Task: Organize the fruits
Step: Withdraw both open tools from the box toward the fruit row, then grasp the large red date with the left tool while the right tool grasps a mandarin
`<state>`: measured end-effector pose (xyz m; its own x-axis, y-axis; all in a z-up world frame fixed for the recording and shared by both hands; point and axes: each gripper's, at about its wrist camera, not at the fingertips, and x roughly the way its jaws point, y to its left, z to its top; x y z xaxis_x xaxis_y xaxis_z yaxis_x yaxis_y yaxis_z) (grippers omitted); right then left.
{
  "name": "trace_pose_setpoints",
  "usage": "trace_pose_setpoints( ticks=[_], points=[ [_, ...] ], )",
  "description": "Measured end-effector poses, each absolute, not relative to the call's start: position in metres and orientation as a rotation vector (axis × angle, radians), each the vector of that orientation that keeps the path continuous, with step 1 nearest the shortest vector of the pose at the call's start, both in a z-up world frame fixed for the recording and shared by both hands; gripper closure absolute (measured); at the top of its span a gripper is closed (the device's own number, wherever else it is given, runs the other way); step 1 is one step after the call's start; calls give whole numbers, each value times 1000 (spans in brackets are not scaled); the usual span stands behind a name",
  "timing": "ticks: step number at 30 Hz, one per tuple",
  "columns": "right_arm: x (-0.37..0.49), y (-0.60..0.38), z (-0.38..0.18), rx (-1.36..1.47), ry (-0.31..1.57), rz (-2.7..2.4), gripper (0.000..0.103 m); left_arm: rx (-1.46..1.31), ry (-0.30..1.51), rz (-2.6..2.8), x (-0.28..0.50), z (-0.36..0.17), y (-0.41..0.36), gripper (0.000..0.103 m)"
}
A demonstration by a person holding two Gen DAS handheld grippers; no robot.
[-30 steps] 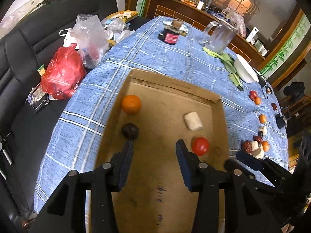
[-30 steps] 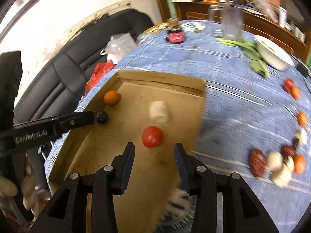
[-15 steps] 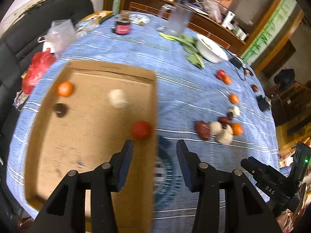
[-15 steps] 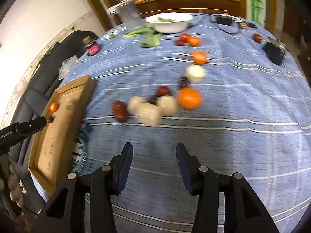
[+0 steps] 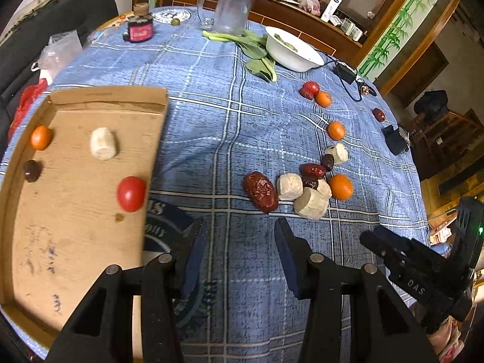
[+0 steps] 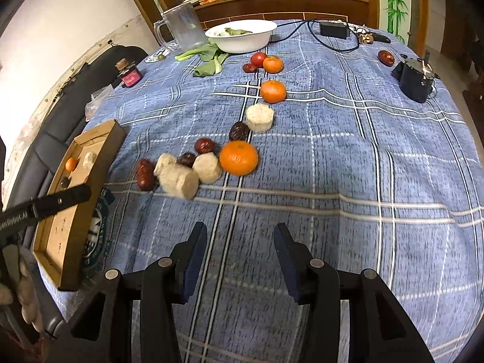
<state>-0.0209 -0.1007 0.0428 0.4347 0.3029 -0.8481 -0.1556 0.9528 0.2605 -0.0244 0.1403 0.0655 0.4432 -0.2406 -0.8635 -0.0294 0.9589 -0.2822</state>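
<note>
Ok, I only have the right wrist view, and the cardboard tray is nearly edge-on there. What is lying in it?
Observer: Four pieces lie in the cardboard tray: a small orange, a white chunk, a dark fruit and a red tomato.
Reviewer: Where does the tomato sit?
Observer: Right beside the tray's right-hand wall, as the left wrist view shows it.
Reviewer: Is the left tool holding anything?
Observer: No. The left tool is open and empty, over the blue cloth.

Four fruits (image 5: 131, 193) lie in the cardboard tray (image 5: 106, 98) (others clustered on cloth).
</note>
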Motion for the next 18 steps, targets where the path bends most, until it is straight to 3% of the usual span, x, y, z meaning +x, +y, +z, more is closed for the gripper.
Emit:
trace_pose_setpoints(
  ticks=[7, 11, 18],
  points=[
    [11, -89, 40, 121, 1058, 312, 54, -315, 1119, -169, 6, 45, 127, 64],
    [24, -86, 35, 105, 1058, 307, 54, -346, 1147, -188, 21, 28, 123, 79],
    [38, -77, 23, 71, 1079, 332, 54, -376, 1126, -212, 25, 25, 124, 80]
  ],
)
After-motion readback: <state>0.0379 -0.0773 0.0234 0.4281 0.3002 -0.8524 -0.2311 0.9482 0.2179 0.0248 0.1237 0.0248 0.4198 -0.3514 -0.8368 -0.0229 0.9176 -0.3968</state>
